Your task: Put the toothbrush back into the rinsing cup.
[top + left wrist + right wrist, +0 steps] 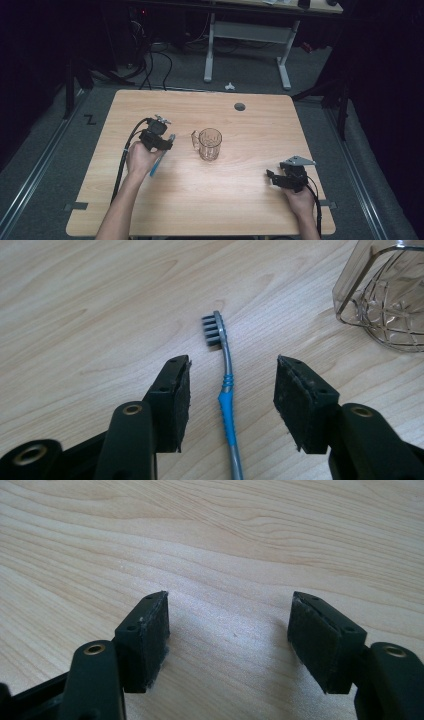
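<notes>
A toothbrush (227,405) with a blue and grey handle and grey bristles lies flat on the wooden table (240,200). My left gripper (233,362) is open just above it, one jaw on either side of the handle and neither touching it. In the high view the left gripper (166,145) sits left of centre, over the toothbrush (159,162). A clear glass mug (210,144) stands upright at mid-table, just right of the toothbrush; its ribbed base (387,295) shows in the left gripper view. My right gripper (273,177) hovers open near the front right, over bare wood (230,597).
A round cable hole (240,106) sits near the table's far edge. Beyond the table stand a white-legged desk (247,35) and floor cables (150,60). A small white object (229,86) lies on the carpet behind the table.
</notes>
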Demonstrator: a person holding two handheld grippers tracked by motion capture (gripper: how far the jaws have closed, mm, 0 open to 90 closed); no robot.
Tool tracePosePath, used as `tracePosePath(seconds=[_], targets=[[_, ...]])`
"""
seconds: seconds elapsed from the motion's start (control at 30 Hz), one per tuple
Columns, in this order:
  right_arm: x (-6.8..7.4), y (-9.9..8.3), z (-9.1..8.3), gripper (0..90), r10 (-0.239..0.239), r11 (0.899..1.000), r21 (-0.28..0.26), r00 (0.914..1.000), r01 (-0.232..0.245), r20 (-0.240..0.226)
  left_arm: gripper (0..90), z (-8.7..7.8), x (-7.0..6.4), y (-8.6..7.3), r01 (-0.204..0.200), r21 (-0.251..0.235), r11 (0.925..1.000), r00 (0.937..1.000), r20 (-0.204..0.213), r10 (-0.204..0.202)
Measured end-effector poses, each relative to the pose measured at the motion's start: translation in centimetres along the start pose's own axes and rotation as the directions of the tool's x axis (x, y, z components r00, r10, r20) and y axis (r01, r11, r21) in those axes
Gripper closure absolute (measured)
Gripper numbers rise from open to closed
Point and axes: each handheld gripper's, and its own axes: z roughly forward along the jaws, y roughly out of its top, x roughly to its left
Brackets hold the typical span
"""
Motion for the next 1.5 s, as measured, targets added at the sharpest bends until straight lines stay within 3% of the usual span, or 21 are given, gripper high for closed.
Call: tracePosePath(seconds=[0.17, 0.33, 0.83, 1.23, 1.5], targets=[[0.0, 0.0, 0.0, 33.6, 0.002, 1.000, -0.001, 1.0000, -0.002, 0.000, 48.7, 0.4, 0.1, 0.8, -0.009, 0.032, 0.9994, 0.9999, 0.005, 0.009], [0.0, 0.0, 0.0, 33.5, 0.000, 1.000, 0.000, 1.0000, 0.000, 0.000, 49.2, 1.2, 0.6, 0.8, 0.011, 0.062, 0.9980, 0.9997, 0.020, -0.013], [0.0, 0.0, 0.0, 33.6, 0.000, 1.000, 0.000, 1.0000, 0.000, 0.002, 55.7, 4.0, 1.0, 0.7, 0.021, 0.184, 0.9826, 0.9988, 0.039, -0.029], [0.0, 0.0, 0.0, 33.5, 0.000, 1.000, 0.001, 1.0000, 0.000, 0.002, 59.8, 5.4, 1.3, 0.5, 0.041, 0.241, 0.9696, 0.9964, 0.063, -0.057], [0.0, 0.0, 0.0, 33.6, 0.000, 1.000, 0.001, 1.0000, 0.000, 0.003, 63.3, 5.7, 1.4, 0.5, 0.045, 0.258, 0.9651, 0.9956, 0.068, -0.065]])
